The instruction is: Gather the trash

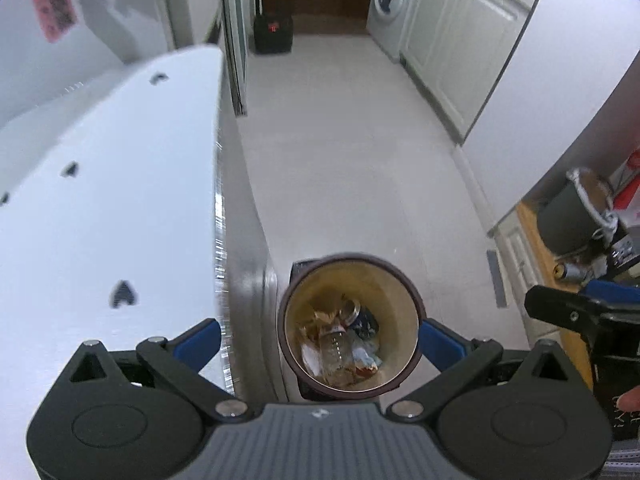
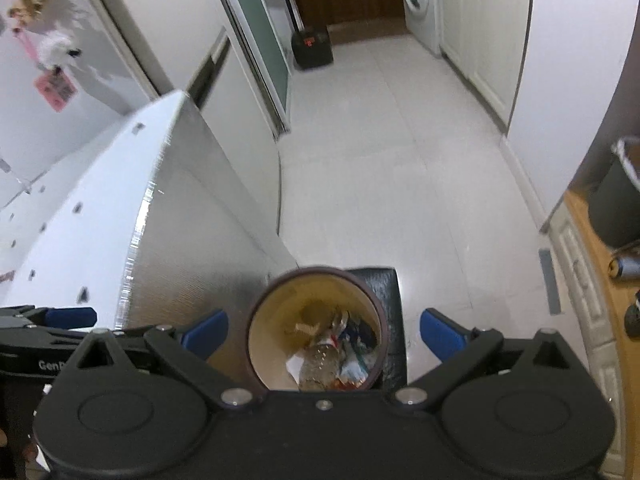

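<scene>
**Both tongs poised over a full waste bin**

We look down along two pairs of tongs at a round waste bin [image 1: 350,326] standing on the pale tiled floor [image 1: 352,152], just beside the corner of a white table [image 1: 120,200]. In the left view the bin sits at six o'clock, between the blue fingertips. It holds a clear plastic bottle [image 1: 335,350], crumpled wrappers and paper.

Our left tongs [image 1: 320,340] are spread wide and hold nothing; the fingertips flank the bin above its dark rim. Our right tongs [image 2: 323,334] are likewise wide open and empty, also above the bin. In the left view the right tool appears at three o'clock.

A washing machine [image 1: 390,0] stands far off at twelve o'clock, and a dark pot [image 1: 572,212] rests on a wooden counter at three o'clock.

We judge the trash already gathered here. If more remains, we should turn both tongs toward the table and floor, keeping them open, and approach each piece squarely so a fingertip lands on either side.
</scene>
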### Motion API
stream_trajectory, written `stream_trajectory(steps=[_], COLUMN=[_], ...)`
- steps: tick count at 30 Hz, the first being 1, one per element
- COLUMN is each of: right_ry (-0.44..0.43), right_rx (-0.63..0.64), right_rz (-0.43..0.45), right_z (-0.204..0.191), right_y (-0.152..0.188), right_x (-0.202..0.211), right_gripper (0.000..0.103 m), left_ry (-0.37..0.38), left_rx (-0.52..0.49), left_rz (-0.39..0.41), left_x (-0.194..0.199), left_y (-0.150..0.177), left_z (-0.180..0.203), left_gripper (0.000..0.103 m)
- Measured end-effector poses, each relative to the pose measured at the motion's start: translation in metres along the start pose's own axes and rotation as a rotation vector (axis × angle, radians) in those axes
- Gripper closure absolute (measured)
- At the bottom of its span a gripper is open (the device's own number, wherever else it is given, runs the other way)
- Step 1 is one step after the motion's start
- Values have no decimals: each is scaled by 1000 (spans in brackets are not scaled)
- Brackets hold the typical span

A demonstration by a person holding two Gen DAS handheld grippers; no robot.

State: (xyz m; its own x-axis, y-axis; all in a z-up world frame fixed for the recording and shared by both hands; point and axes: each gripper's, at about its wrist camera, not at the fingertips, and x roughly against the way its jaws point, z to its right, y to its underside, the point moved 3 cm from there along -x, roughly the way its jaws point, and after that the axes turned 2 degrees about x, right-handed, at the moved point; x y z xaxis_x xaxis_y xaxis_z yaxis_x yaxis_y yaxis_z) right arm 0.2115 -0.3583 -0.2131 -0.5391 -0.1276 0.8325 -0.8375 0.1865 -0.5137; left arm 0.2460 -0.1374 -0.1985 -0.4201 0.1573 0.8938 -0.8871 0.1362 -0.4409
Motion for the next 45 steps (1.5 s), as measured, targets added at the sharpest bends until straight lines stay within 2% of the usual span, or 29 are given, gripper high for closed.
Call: stream_trajectory(steps=[11,22,30,45], right_ry=[36,54,75,98], right_rx=[20,22,55,106], right_rz=[132,224,271,265], right_z=[-53,-93,-105,-105], right_y=[33,76,90,113], right_x=[93,167,210,244], right_gripper=[0,0,0,0], left_ry=[21,11,-23,-43], left_rx=[-11,-5,2,42], left_rz=[166,253,321,320], left_x=[112,184,220,241], left_y=[26,67,88,128], left_z=[-30,-53,-52,-48], left_gripper=[0,0,0,0])
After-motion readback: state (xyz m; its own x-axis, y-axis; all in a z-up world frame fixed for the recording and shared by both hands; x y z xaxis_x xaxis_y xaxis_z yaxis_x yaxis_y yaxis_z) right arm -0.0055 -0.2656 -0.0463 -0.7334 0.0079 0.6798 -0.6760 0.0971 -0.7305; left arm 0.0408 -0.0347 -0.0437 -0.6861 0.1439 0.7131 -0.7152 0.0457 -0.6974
